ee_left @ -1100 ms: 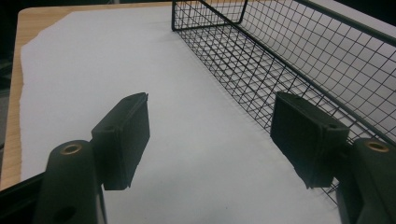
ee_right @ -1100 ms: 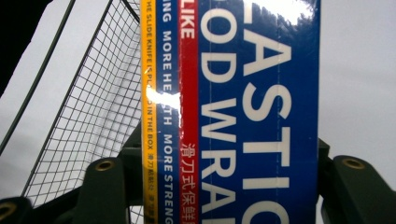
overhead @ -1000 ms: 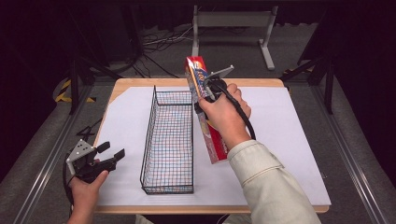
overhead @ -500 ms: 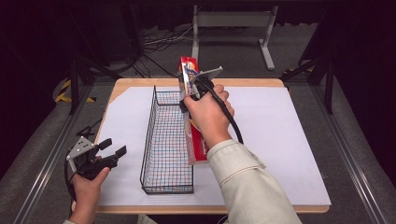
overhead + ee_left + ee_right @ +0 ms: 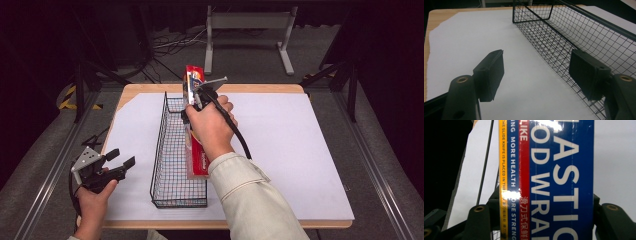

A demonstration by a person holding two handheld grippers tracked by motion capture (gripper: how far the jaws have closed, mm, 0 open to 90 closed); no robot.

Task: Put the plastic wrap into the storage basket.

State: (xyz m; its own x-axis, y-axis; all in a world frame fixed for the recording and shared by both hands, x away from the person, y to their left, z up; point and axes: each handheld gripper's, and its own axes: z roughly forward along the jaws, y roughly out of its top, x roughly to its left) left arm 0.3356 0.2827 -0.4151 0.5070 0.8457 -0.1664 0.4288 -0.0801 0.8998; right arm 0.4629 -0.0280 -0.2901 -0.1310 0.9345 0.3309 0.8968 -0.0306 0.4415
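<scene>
One plastic-wrap box (image 5: 196, 125) pinched in the right gripper (image 5: 192, 97) over one wire basket (image 5: 172, 195); left gripper (image 5: 121, 159) spread, empty.

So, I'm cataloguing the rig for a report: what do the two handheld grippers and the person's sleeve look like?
Both grippers are black with two flat, blocky jaws and brass-coloured pivot pins. The left gripper carries a grey three-cornered plate on top; a black cable trails from the right gripper past the wrist. The right arm wears a pale khaki sleeve with a buttoned cuff.

Wooden table (image 5: 260, 88), white paper sheet (image 5: 290, 150) covering nearly all of it. Black wire basket (image 5: 170, 165) stands on the sheet, long axis 12-to-6, left of centre.
</scene>
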